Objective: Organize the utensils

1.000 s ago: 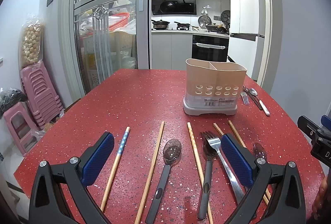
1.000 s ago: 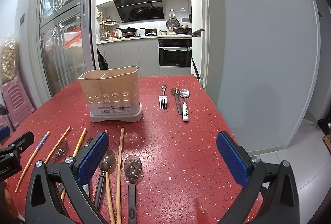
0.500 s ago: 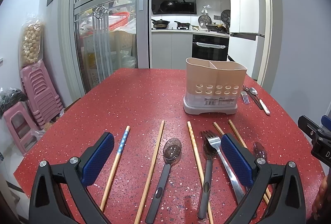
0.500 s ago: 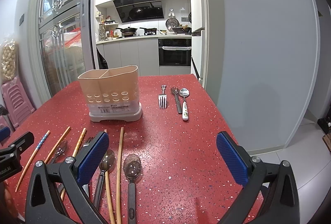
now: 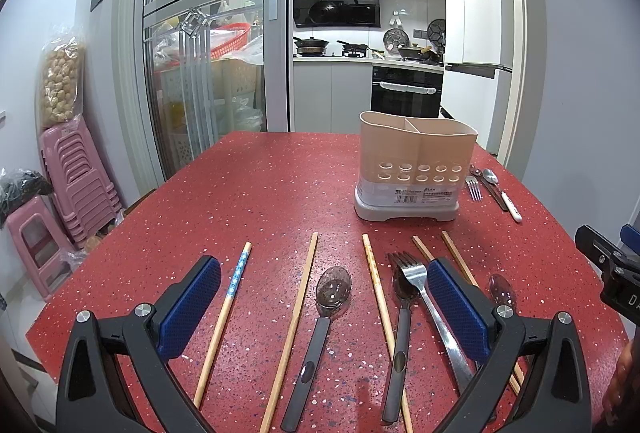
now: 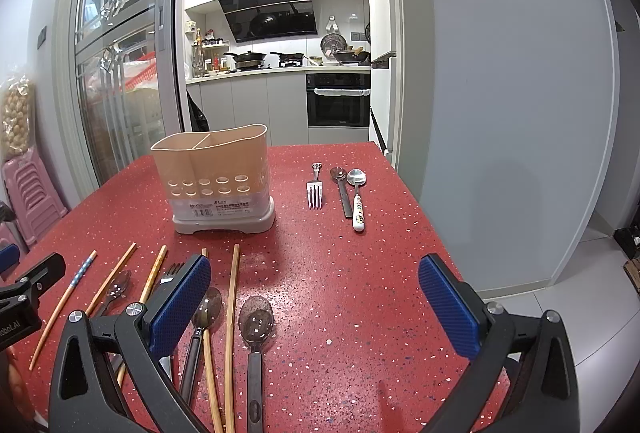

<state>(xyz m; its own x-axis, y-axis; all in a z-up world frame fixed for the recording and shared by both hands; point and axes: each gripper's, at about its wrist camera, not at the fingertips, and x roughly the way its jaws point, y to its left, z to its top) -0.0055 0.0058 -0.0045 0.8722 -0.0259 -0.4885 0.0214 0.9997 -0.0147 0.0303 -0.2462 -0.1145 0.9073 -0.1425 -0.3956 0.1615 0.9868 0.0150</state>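
Nothing is yet sorted: on the red worktop the divided caddy stands unfilled, chopsticks, spoons and forks lie loose before it, and both grippers, left and right, are held with jaws spread, so a first utensil must be picked.

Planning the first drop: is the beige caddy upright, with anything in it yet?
Upright: the caddy stands on its grey base, open top up. No handles show above its rim; its inside is hidden.
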